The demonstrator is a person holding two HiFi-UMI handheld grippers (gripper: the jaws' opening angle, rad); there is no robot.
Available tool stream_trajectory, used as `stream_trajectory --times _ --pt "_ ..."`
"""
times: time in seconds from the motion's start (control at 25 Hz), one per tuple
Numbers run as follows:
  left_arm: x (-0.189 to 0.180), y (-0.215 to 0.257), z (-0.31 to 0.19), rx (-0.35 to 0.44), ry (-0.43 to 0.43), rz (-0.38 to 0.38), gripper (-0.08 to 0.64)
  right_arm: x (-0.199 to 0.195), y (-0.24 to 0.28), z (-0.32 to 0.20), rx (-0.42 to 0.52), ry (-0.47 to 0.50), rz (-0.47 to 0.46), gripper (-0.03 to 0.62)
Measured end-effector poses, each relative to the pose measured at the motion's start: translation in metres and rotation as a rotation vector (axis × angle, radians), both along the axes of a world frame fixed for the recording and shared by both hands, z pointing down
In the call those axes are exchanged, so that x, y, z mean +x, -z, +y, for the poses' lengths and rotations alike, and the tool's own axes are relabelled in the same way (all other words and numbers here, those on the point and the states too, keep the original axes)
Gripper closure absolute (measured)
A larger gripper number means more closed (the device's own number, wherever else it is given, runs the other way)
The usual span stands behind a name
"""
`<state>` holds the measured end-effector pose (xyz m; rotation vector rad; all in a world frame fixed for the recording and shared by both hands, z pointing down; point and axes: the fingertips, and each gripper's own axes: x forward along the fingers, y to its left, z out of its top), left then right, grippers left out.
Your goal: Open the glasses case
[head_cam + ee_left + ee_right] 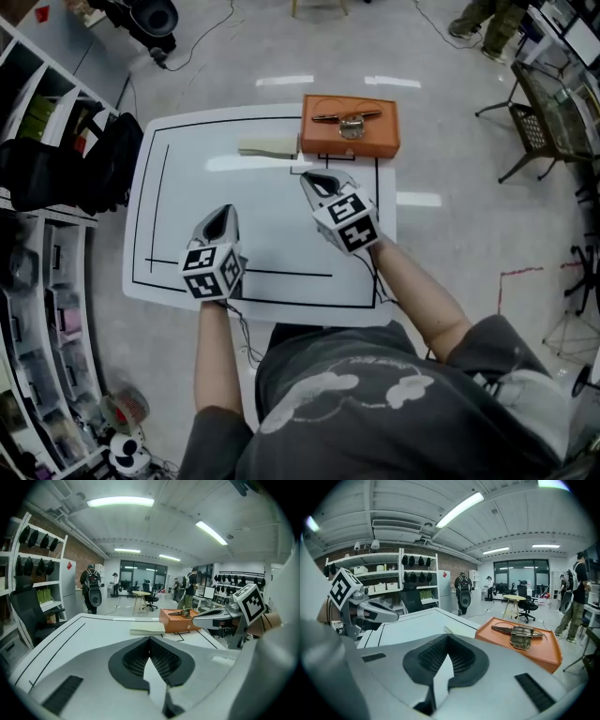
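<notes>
1. The case (267, 147) is taken to be the flat cream slab at the far side of the table (187, 216). It lies close beside the left of the orange tray (377, 136); whether the two touch cannot be told.
2. A metal piece (349, 122) with thin wire-like arms is seen on the tray; what it is cannot be told.
3. The left gripper (223, 214) is held over the near left part of the table, well apart from the case. Its jaws are pressed together with nothing between them.
4. The right gripper (314, 178) is held closer to the case, just short of the tray's near edge and near the case's right end. Its jaws are likewise pressed together and empty.
5. The case is judged light and thin, with a stiff, smooth shell. It is likely to slide on the bare tabletop if pushed from one side only.
6. A two-point hold is therefore called for. The body is best pinned or pinched at one end by one gripper while the lid or flap edge is lifted by the other.
7. No seam or flap can be made out in these views, so the long edge facing the grippers is only presumed to be the opening side.
8. Both pairs of jaws must be spread before any hold is taken. A shallow pinch on the thin edge is judged liable to slip.
</notes>
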<state>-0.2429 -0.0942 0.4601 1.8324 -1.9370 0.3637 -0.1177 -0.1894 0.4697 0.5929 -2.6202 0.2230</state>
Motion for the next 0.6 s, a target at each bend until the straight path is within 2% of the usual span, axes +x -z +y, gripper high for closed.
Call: stream_trajectory --times 0.16,0.4,0.6 --pt "-0.015 -0.012 -0.022 -0.027 -0.056 0.002 0.563 -0.011 -0.009 -0.011 -0.003 -0.030 0.037 0.592" --pt "-0.039 -0.031 -0.062 -0.057 -0.170 0.028 0.563 -0.029 -0.020 -0.027 -0.022 -0.146 0.068 0.592" --pt "-0.055 -0.045 -0.088 -0.089 -0.241 0.023 0.561 -0.047 -0.025 -0.035 -0.003 -0.190 0.105 0.592"
